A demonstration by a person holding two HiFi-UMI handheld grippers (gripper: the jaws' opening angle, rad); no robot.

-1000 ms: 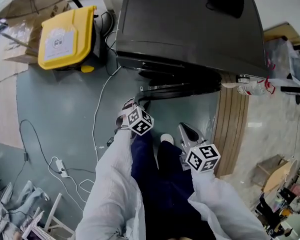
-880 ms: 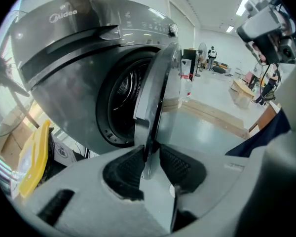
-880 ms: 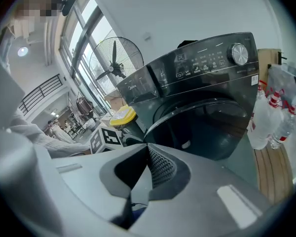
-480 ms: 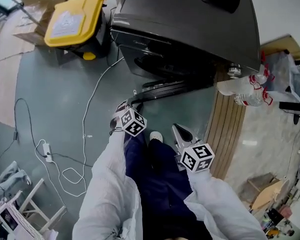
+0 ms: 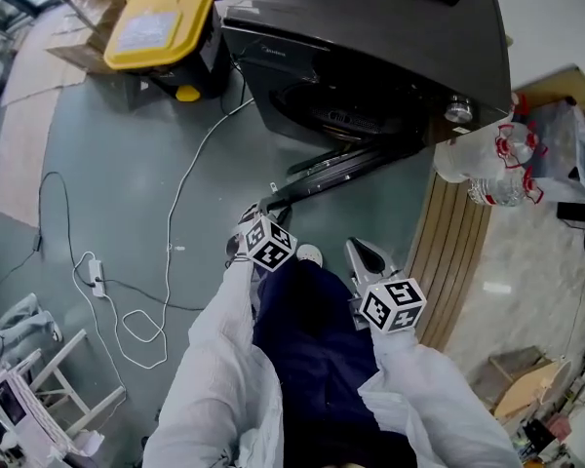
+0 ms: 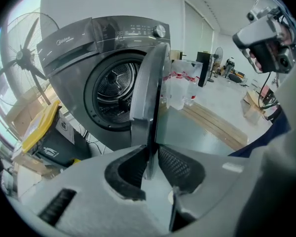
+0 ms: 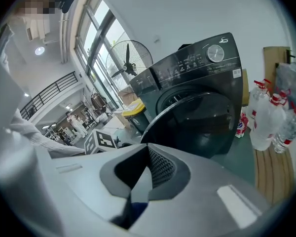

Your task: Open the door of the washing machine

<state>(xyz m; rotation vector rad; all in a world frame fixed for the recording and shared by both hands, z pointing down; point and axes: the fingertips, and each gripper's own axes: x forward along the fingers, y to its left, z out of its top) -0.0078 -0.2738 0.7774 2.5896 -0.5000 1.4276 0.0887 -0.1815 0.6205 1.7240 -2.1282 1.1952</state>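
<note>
Washer (image 5: 370, 27): dark front-loader on the grey floor (image 5: 107, 193), at the top of the head view; knob (image 6: 159, 31) at the right end of its panel.
Door (image 6: 149, 83): open and swung well out from the washer; seen edge-on in the left gripper view, with the drum (image 6: 113, 90) exposed behind it.
Left gripper (image 6: 149, 154): fingers closing, with the door's free edge between them and touching both pads (image 6: 177, 164).
Right gripper (image 7: 148, 149): fingers together with nothing between them; apart from the door, to the right of the left gripper.
Bin (image 5: 166, 25): yellow lid, just left of the washer.
Bottles (image 5: 497, 159): clear with red trim, right of the washer, near the wooden planks (image 5: 453, 252).
Cable (image 5: 180, 203): white, trailing over the floor from the washer's left side.
</note>
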